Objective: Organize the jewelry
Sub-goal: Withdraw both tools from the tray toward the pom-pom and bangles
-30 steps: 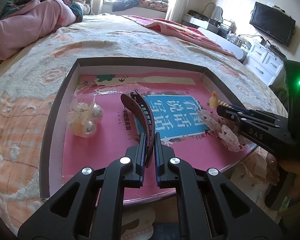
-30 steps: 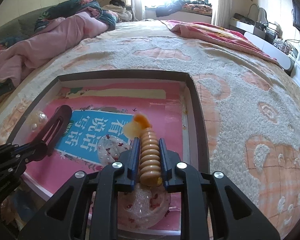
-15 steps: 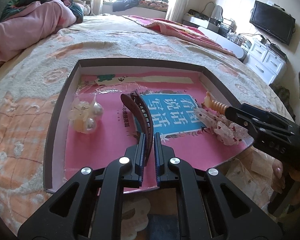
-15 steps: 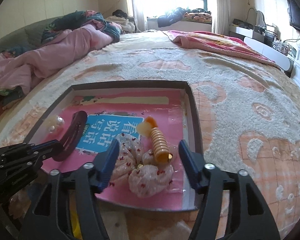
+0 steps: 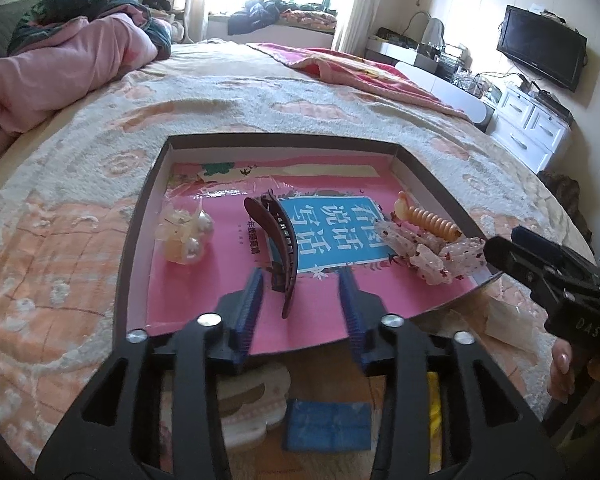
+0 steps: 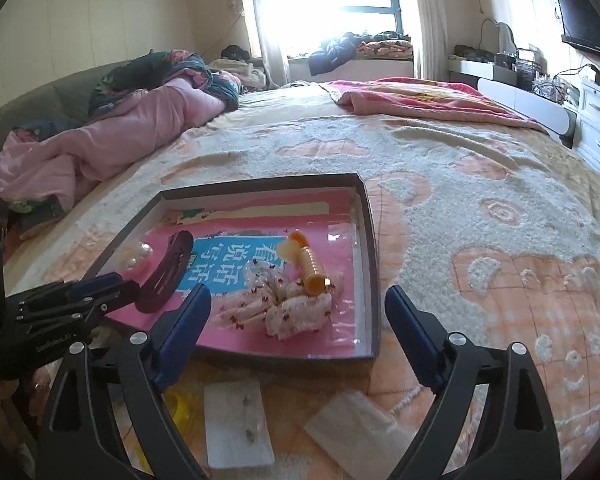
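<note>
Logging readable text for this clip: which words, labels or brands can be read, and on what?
"看图说话写话": blue panel of the pink book cover lining the dark shallow box.
"DAS": black right gripper.
"GenRobot.AI", faint: black left gripper.
Small print beside the blue panel: too small.

You let go of both hair pieces and drew back from the tray.

Your left gripper (image 5: 300, 300), which had been clamped on the brown hair clip (image 5: 278, 248), had just been opening, and the clip lay free between its pads on the pink book. Your right gripper (image 6: 298, 334) had just been opening wide too; it released the orange spiral clip (image 6: 310, 266) onto the speckled scrunchie (image 6: 288, 304) and pulled back past the tray's near rim (image 6: 364, 354).
</note>
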Demonstrator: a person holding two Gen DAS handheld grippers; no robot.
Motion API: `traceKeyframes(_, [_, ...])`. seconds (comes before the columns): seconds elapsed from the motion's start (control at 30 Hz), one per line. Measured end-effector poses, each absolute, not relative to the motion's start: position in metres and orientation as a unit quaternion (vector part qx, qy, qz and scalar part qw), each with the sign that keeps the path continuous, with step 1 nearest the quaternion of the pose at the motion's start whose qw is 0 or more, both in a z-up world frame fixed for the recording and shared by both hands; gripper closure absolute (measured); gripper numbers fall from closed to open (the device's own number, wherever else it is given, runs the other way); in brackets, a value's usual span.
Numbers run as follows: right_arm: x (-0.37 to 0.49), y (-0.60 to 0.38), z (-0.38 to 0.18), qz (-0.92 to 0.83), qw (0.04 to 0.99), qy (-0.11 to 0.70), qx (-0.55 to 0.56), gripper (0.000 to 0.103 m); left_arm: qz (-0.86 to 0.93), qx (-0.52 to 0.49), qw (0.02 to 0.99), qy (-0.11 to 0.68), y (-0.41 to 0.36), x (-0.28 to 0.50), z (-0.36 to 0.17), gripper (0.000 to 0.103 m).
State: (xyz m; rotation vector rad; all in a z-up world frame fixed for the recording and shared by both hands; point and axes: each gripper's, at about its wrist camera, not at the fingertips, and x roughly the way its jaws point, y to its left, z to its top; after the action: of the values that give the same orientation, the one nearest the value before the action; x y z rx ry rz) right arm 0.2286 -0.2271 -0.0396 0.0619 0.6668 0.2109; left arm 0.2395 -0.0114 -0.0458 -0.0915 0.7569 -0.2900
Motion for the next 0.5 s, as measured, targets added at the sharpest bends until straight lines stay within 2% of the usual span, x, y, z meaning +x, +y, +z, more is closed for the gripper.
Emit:
traceKeyframes(0.07, [0.224, -0.228, -0.039, 0.1, 0.94, 0.326, 0.029, 0.016, -0.138, -0.043, 0.921, 0.362, -0.009, 0.235, -0.043, 0.063])
traceKeyframes(0.2, [0.215, -0.233, -0.037, 0.096, 0.941, 0.324, 0.033, 0.016, -0.135, -0.041, 0.926, 0.35, -0.008, 0.227, -0.035, 0.043])
traceKeyframes(0.5, [0.195, -0.237, -0.033, 0.1, 0.941, 0.32, 0.033, 0.016, -0.12, -0.052, 0.938, 0.321, 0.003, 0.207, -0.018, 0.023])
